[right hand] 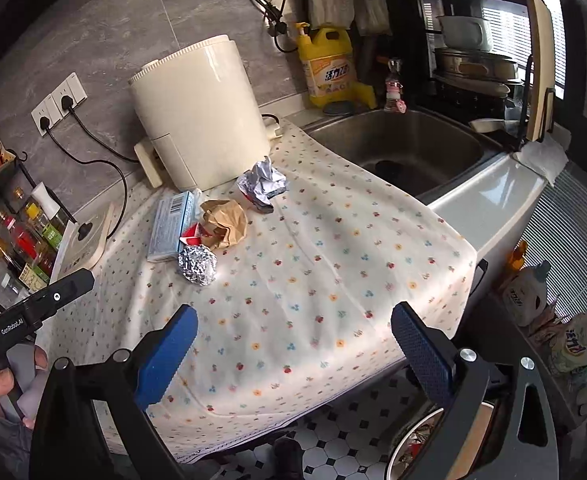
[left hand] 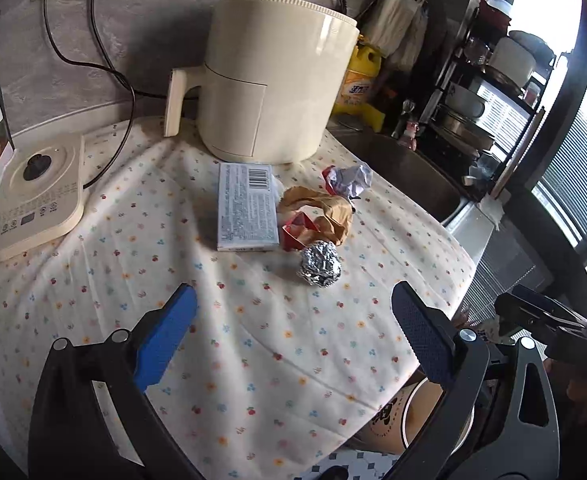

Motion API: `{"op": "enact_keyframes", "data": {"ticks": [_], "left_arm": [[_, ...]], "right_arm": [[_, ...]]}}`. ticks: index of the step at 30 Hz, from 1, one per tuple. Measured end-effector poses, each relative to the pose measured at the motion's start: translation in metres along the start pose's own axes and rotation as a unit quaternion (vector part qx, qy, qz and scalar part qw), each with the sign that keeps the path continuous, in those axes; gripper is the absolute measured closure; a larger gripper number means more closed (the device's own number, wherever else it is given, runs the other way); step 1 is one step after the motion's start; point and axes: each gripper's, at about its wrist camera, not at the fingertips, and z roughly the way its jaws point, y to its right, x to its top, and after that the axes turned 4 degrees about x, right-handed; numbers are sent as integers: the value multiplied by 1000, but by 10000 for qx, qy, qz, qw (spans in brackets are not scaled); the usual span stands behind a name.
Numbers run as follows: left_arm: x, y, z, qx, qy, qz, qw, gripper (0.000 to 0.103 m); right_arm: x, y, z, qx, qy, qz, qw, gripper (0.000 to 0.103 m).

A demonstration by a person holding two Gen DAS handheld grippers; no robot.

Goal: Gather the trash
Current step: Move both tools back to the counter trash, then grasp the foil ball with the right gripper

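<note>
Trash lies in a cluster on the flowered cloth (left hand: 253,340) (right hand: 313,280): a foil ball (left hand: 320,264) (right hand: 197,265), a flat grey box with a barcode (left hand: 246,206) (right hand: 170,227), crumpled brown paper (left hand: 327,208) (right hand: 225,222) over a red scrap (left hand: 297,230) (right hand: 191,235), and a crumpled silver-white wrapper (left hand: 351,180) (right hand: 263,184). My left gripper (left hand: 293,300) is open and empty, short of the foil ball. My right gripper (right hand: 293,320) is open and empty above the cloth's front part. A bin holding trash (right hand: 417,440) (left hand: 409,416) stands on the floor below the counter's edge.
A cream air fryer (left hand: 269,80) (right hand: 197,116) stands behind the trash. A kettle base (left hand: 37,196) is at the left, with bottles (right hand: 25,236) beyond. A steel sink (right hand: 405,152), a yellow detergent bottle (right hand: 329,68) and a dish rack (right hand: 473,40) are at the right.
</note>
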Motion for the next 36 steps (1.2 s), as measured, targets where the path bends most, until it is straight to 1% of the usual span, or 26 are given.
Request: {"op": "enact_keyframes", "data": {"ticks": [10,18,22,23,24,25,26,28,29,30,31,32,34,35,36], "left_arm": [[17,-49,7,88,146,-157,9997,6],[28,-85,21,150,83,-299,9994,6],[33,-96,28,154,23,-327,9993,6],[34,-98,30,128,9,-337,9993,6],[35,-98,32,77,-11,-337,9994,6],[36,-98,36,18,-39,-321,9995,6],[38,-96,39,-50,-70,-288,9995,6],[40,-90,46,-194,-86,-188,9996,7],[42,-86,49,-256,-70,-128,9996,7],[43,-82,52,-310,-46,-61,9995,10],[45,-76,55,-372,-54,10,9993,16],[47,-70,59,-447,-96,87,9989,19],[50,-59,70,-608,-218,226,9977,37],[51,-53,76,-693,-286,283,9968,42],[52,-48,82,-775,-364,331,9958,51]], "right_arm": [[19,-44,50,198,-143,-86,9997,9],[28,-79,110,146,-431,-258,9986,14],[28,-88,142,249,-676,-226,9971,14],[26,-88,151,290,-740,-191,9966,23],[25,-85,160,360,-857,-121,9956,38],[24,-83,167,569,-1024,-28,9931,74],[25,-82,169,695,-1043,72,9921,75],[26,-86,163,507,-940,-98,9942,76],[26,-86,160,501,-926,-154,9943,76],[25,-84,157,534,-940,-130,9941,76],[24,-81,154,528,-942,-90,9941,76],[23,-78,150,490,-923,-63,9945,76],[22,-70,140,426,-856,25,9954,76],[22,-65,134,389,-818,88,9958,76],[22,-60,129,342,-780,148,9963,76]]}}
